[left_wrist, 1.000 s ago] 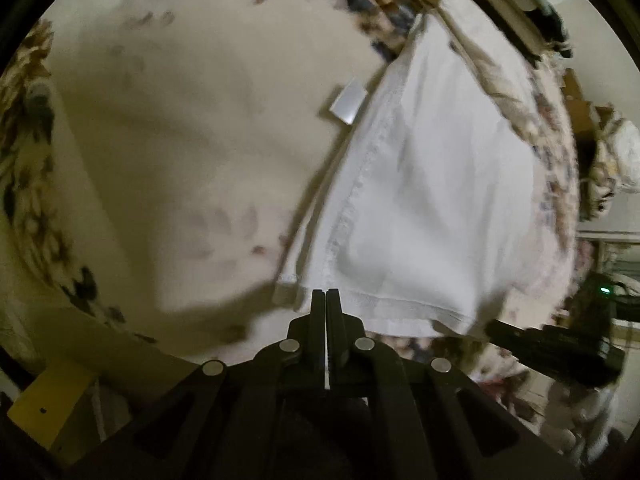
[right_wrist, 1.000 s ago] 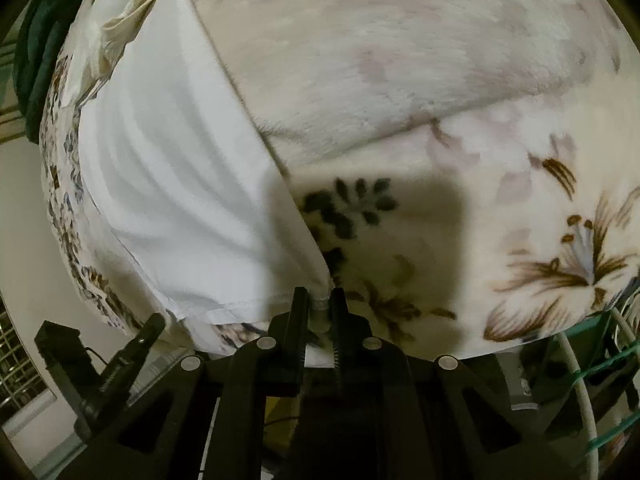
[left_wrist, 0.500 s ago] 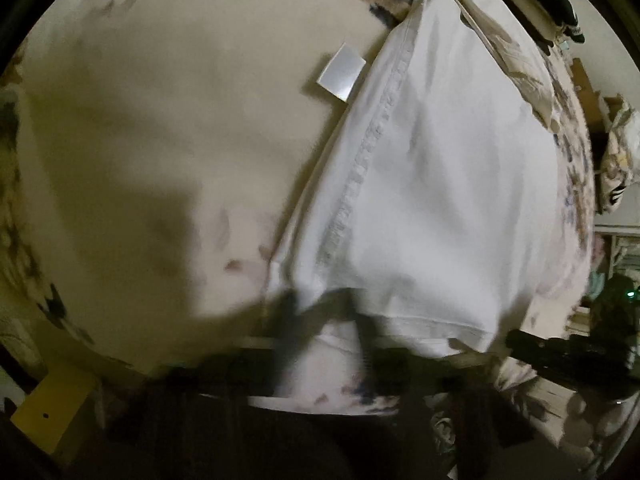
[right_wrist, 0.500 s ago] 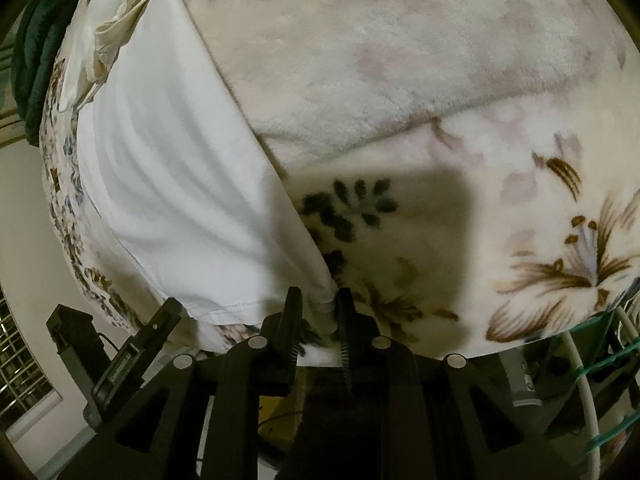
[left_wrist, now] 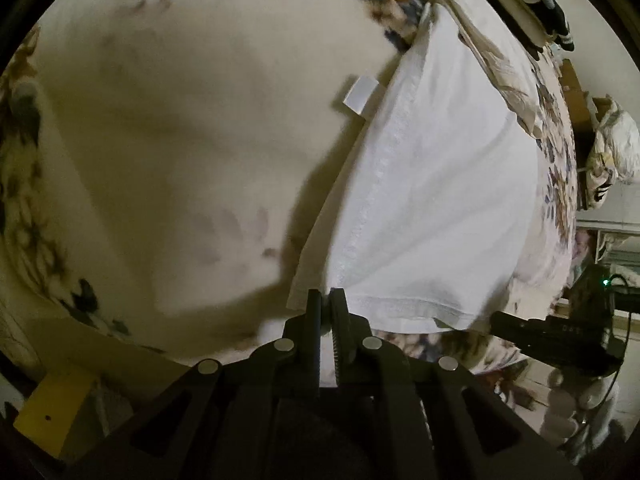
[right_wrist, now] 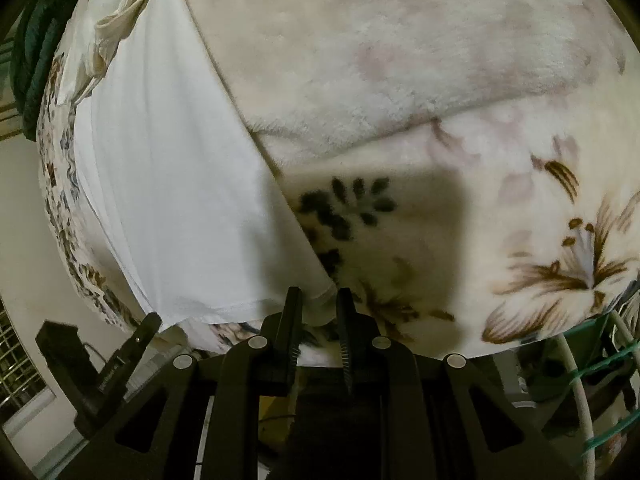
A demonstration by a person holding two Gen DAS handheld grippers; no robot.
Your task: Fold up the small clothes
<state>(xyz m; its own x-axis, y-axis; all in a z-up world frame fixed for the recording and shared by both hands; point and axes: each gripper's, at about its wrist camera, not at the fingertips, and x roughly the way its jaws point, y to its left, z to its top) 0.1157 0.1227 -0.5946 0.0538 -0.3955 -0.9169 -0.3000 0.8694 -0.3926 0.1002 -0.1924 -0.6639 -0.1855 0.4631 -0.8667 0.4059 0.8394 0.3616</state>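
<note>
A white garment lies folded flat on a floral fleece blanket, with a small white tag sticking out from its left edge. My left gripper pinches the near left corner at the hem; its jaws are opening by a sliver, with cloth still between them. In the right wrist view the same garment stretches away to the left. My right gripper stands a little open, and the near right corner lies loose between its fingers.
Crumpled cream cloth and a dark green fabric lie beyond the garment's far end. Green cords and a white cable hang at the right. A yellow object sits below the bed's edge. The other gripper shows dark at the right.
The right jaws have parted wider around the corner they pinched. The left view lurched forward and back, and its jaws show a slightly wider slit. The garment stays put.
</note>
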